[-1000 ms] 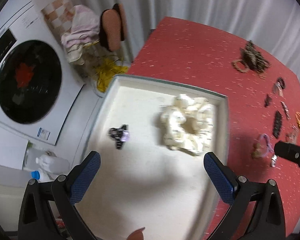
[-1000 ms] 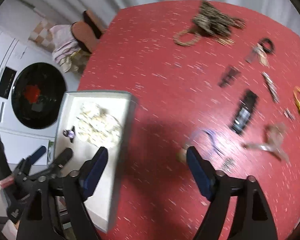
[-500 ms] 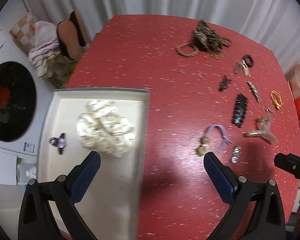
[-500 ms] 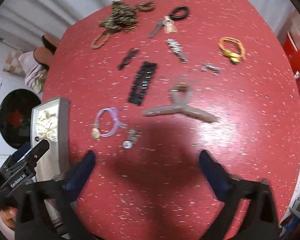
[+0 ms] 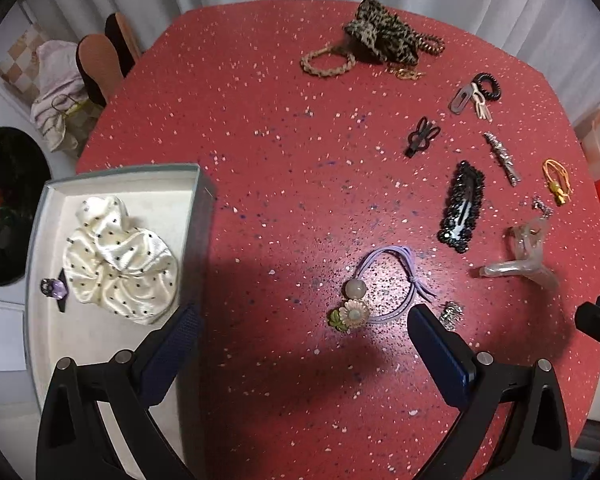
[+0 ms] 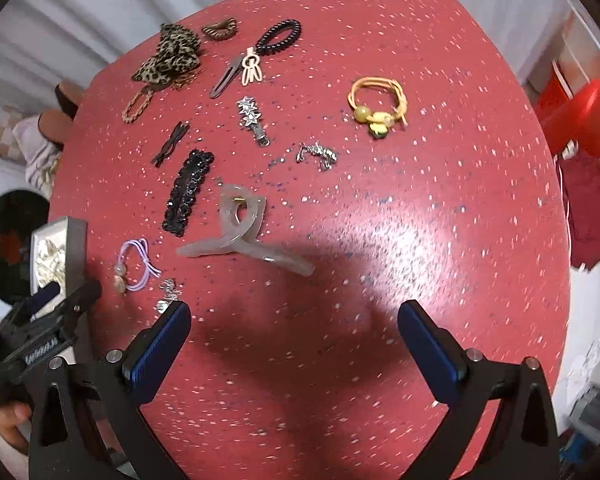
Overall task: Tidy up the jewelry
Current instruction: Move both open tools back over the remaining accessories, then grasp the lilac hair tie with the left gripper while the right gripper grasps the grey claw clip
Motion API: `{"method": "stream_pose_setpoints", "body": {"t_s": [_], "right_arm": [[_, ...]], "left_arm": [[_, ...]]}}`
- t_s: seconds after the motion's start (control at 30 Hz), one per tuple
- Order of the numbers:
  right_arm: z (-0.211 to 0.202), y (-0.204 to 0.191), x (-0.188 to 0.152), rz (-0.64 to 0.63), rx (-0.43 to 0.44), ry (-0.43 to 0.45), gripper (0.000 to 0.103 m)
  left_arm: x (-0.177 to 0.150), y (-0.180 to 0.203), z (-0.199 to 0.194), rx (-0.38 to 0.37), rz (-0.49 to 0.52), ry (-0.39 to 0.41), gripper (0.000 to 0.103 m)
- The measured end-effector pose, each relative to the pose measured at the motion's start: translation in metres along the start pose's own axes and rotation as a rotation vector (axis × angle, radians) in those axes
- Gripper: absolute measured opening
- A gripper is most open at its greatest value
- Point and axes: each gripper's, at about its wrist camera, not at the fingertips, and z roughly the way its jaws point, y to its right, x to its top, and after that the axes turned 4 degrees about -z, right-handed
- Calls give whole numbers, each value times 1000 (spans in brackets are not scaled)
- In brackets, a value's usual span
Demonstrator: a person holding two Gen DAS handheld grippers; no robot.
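A grey open box at the table's left edge holds a cream dotted scrunchie and a small purple clip. My left gripper is open and empty above the table, just in front of a lilac hair tie with a flower. My right gripper is open and empty above bare table, short of a translucent claw clip. A black beaded clip, an orange bracelet and a leopard bow lie further out.
The round red table carries several more clips, ties and small silver pieces along its far and right side. A washing machine and laundry stand beyond the left edge. A red object sits off the right edge.
My left gripper has swung right, from over the box to over the table by the lilac tie. My right gripper has also moved right, past the box toward the claw clip.
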Motion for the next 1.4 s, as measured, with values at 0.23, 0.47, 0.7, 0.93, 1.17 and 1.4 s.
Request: {"method": "stream_pose_setpoints", "body": {"t_s": [0.23, 0.47, 0.7, 0.93, 1.17, 1.4], "right_arm": [[11, -11, 11, -161, -43, 8, 103], [31, -27, 21, -292, -97, -9, 103], [52, -42, 28, -371, -126, -27, 101], [66, -52, 34, -397, -128, -39, 83], [66, -59, 40, -393, -140, -11, 60], [54, -50, 44, -344, -117, 0, 19]], "left_arm": [[0, 2, 15, 3, 14, -11, 103], [4, 7, 29, -5, 12, -26, 97], [10, 26, 38, -20, 33, -27, 97], [14, 37, 44, -29, 35, -17, 92], [12, 37, 35, -35, 40, 4, 76], [12, 45, 25, -61, 64, 16, 25]]}}
